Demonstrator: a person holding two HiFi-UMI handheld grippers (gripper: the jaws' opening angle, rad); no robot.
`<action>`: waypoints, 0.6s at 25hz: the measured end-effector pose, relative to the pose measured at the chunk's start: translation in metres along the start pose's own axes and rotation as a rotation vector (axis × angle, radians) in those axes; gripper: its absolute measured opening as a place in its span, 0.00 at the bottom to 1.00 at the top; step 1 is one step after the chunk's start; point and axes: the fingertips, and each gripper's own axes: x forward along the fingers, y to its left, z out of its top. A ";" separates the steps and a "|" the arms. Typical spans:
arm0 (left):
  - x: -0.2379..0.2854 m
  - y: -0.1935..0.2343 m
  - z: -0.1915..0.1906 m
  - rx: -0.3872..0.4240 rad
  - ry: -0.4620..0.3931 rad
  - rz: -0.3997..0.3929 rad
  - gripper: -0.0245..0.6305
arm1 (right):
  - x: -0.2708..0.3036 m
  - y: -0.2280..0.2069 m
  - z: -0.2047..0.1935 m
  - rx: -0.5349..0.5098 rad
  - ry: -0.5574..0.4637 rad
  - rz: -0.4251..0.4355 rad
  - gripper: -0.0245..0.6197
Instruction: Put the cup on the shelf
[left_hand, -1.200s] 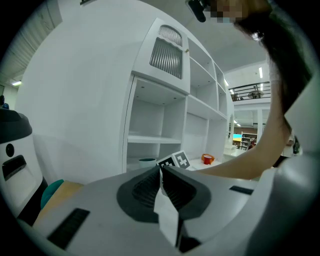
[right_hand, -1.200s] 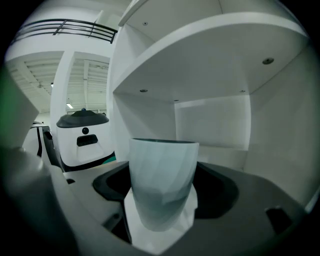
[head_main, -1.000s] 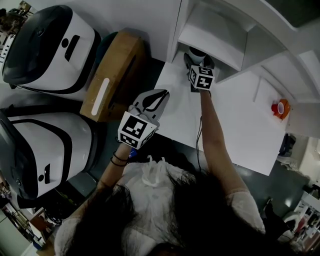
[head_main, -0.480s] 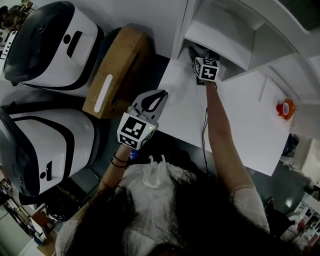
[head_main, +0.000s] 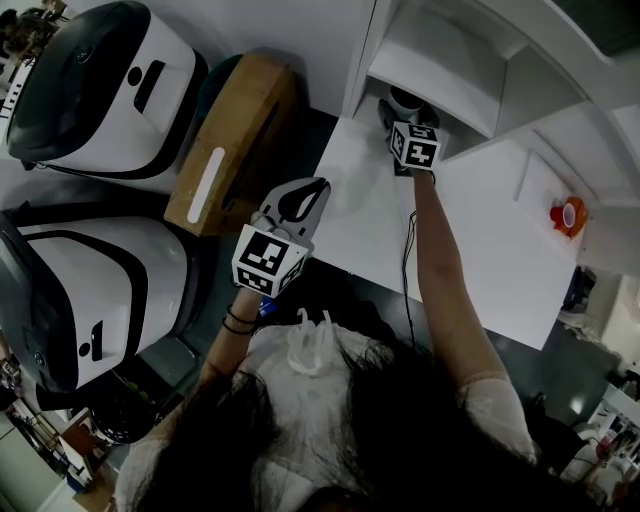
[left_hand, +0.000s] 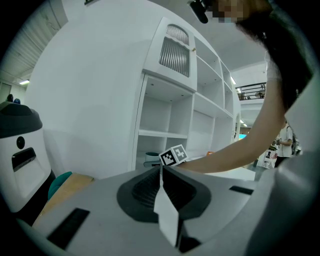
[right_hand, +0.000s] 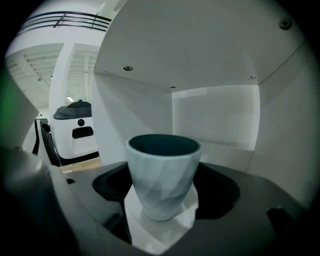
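Observation:
A pale faceted cup (right_hand: 163, 175) with a dark teal inside stands upright between the jaws of my right gripper (right_hand: 162, 214), which is shut on its lower part. White shelf walls (right_hand: 215, 120) surround it on three sides. From the head view the cup (head_main: 405, 100) sits at the mouth of the white shelf's (head_main: 430, 60) lowest compartment, just above the table, with my right gripper (head_main: 405, 120) behind it. My left gripper (head_main: 314, 192) hovers shut and empty over the table's left edge. In the left gripper view the cup (left_hand: 151, 158) shows beside the right gripper's marker cube.
Two large white-and-black machines (head_main: 100, 90) (head_main: 80, 300) stand on the left, with a brown cardboard box (head_main: 225, 150) between them and the white table (head_main: 480, 250). A small orange object (head_main: 565, 215) lies at the table's far right.
My right gripper has carried the cup a little farther toward the shelf's lowest compartment. The left gripper has hardly moved.

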 end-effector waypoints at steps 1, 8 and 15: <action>0.000 -0.001 0.000 -0.001 0.000 0.000 0.07 | -0.001 0.000 -0.001 0.000 0.002 0.004 0.60; -0.004 -0.002 -0.005 -0.007 0.004 0.006 0.07 | -0.006 0.005 -0.010 -0.038 0.030 0.026 0.60; -0.009 0.005 -0.003 -0.016 -0.006 0.024 0.07 | -0.004 0.007 -0.013 -0.011 0.073 0.033 0.60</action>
